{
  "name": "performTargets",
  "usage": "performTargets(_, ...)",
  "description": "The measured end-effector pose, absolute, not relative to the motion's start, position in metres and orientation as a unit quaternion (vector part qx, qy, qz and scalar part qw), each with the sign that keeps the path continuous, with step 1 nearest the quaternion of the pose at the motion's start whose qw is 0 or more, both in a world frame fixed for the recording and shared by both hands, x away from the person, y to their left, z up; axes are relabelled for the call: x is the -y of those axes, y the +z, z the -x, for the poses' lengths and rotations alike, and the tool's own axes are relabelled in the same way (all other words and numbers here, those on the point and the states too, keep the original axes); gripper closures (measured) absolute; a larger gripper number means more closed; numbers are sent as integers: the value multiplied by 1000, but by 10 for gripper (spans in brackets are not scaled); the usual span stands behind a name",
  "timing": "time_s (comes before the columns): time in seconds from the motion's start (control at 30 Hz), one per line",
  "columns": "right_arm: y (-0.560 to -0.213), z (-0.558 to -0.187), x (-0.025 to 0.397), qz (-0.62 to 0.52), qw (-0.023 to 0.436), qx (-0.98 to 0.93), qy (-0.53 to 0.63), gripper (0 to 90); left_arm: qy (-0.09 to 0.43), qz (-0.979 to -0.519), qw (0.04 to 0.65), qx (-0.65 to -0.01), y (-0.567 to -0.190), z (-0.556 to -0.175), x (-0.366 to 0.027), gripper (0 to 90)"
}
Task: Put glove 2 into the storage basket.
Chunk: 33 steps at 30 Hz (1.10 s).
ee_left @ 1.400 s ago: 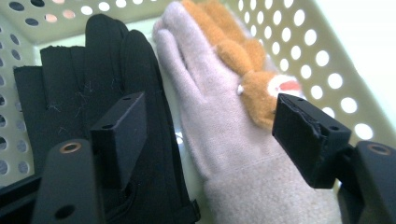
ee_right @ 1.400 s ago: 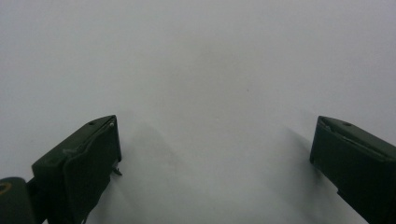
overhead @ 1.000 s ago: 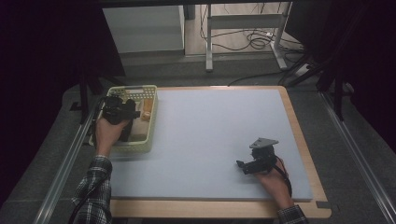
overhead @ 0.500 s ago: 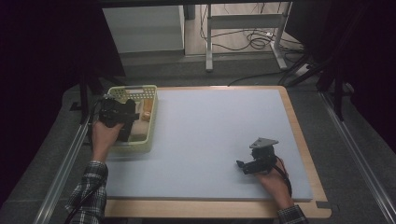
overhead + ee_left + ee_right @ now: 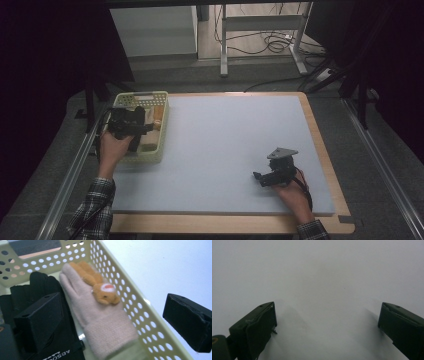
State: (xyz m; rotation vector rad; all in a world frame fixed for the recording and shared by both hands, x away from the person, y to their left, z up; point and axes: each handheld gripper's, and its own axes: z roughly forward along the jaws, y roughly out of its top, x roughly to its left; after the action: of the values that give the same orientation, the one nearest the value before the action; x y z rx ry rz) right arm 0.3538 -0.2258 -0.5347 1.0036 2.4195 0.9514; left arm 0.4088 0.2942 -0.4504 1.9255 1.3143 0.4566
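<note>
A pale yellow perforated basket [image 5: 162, 131] stands at the left edge of the mat. In it lies a pink knit glove [image 5: 93, 312] with a small orange plush animal [image 5: 100, 287] on its back, beside a black glove [image 5: 37, 286]. My left gripper [image 5: 139, 126] hovers over the basket, open. In the left gripper view its jaws straddle the pink glove's cuff and the basket wall [image 5: 140, 312], one jaw over the black glove and the other outside over the mat. My right gripper [image 5: 260, 176] rests open on the mat at the near right, nothing between its fingers [image 5: 254, 327].
A light blue mat [image 5: 230, 140] covers a wooden-edged table [image 5: 327, 150]. Metal rails run along both sides of it. A white cabinet [image 5: 152, 30], desk legs and cables stand beyond the far edge.
The left gripper has edged slightly nearer over the basket. The right gripper has stayed put.
</note>
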Motion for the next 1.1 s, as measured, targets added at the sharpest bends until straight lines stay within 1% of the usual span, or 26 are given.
performTargets(0.37,-535,-354,226,-354,177,-854,336,15,169,-754,402,-491,-450,-396,-279,27)
performTargets(1.1,-534,-353,226,-355,178,-854,336,15,156,-784,421,-430,-454,-378,-231,27)
